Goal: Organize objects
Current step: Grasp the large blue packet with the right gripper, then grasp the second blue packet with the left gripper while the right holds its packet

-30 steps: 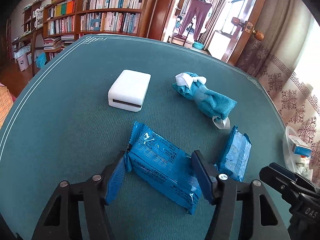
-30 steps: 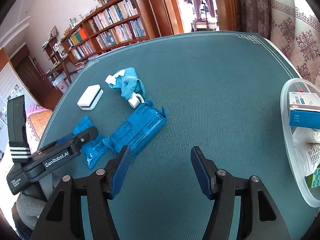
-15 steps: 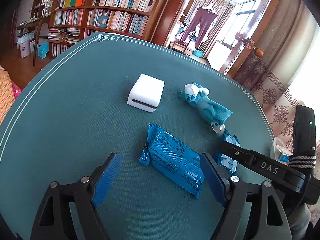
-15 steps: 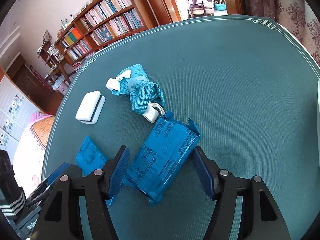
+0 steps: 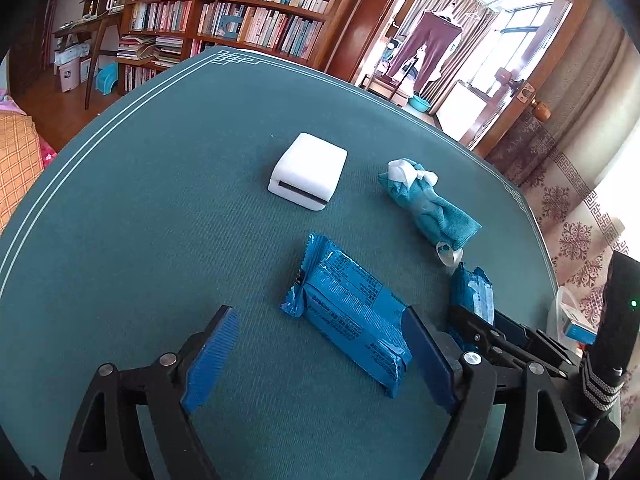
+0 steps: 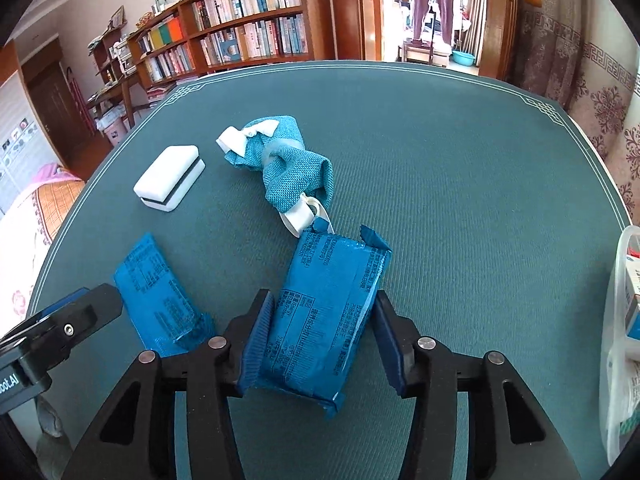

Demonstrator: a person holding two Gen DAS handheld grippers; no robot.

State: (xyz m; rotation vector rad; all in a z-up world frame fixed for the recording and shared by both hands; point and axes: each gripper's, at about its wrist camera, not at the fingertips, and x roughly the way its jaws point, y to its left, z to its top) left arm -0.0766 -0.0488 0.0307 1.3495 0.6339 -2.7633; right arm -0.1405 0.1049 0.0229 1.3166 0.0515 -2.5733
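green felt covered the table (image 6: 440, 152). right gripper (image 6: 320, 340) pinched the nearer blue packet (image 6: 324, 312) across its middle, beside the rolled towel (image 6: 288, 168). it looked light, crinkly and slippery, best held mid-body. left gripper (image 5: 320, 352) stood spread, holding nothing.

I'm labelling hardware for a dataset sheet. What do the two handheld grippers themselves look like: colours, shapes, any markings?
Both are alike: black angular frames with triangular cut-outs and silver screw heads, each carrying two blue ribbed finger pads. The left gripper bears white lettering ending "oot.AI" in the right wrist view. The right gripper has a black upright handle with a grey-and-white striped band and a small green light. No cables or sleeves show.
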